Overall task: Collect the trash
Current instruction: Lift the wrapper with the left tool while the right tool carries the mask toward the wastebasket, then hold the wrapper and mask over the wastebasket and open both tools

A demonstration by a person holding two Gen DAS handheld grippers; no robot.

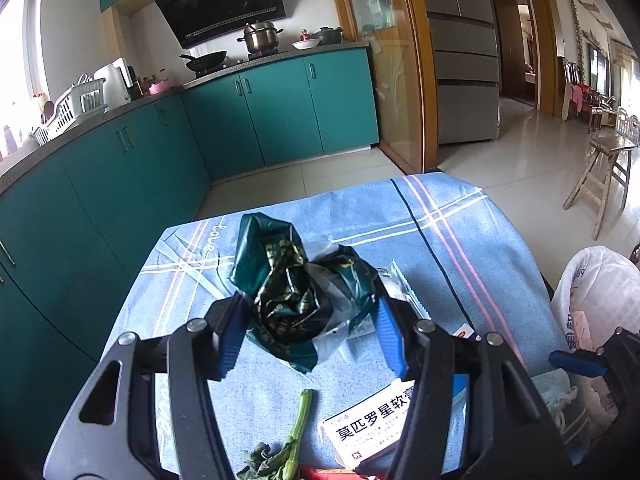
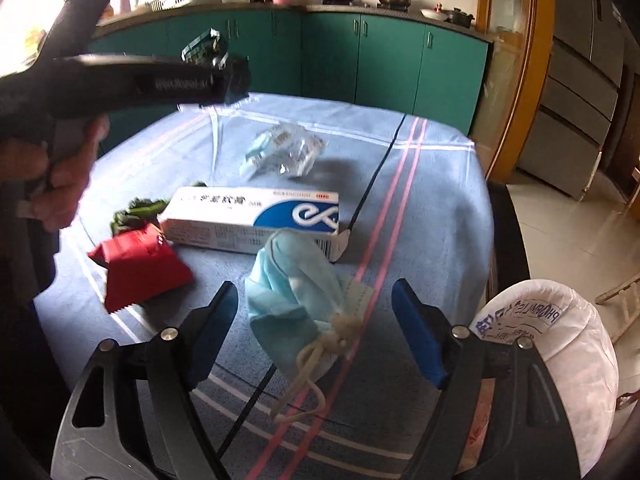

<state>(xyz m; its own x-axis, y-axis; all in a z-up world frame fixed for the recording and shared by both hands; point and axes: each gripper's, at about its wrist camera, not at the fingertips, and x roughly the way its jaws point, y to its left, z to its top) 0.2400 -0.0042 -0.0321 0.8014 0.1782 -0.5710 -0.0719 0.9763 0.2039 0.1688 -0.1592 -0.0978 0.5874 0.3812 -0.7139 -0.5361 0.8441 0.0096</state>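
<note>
My left gripper [image 1: 310, 332] is shut on a crumpled dark green wrapper [image 1: 298, 286] and holds it above the blue tablecloth [image 1: 460, 248]. In the right wrist view the left gripper [image 2: 228, 76] hangs over the table's far left with the wrapper [image 2: 202, 46] in it. My right gripper [image 2: 316, 332] is open, its fingers on either side of a crumpled blue face mask [image 2: 298, 292] on the cloth. A white medicine box [image 2: 252, 218], a red packet [image 2: 140, 264], a clear plastic wrapper [image 2: 286, 150] and green vegetable scraps [image 2: 138, 208] lie on the table.
A white trash bag [image 2: 560, 344] stands at the table's right edge; it also shows in the left wrist view [image 1: 600, 288]. Teal kitchen cabinets [image 1: 280, 108] run behind the table. A wooden stool [image 1: 600, 172] stands on the tiled floor to the right.
</note>
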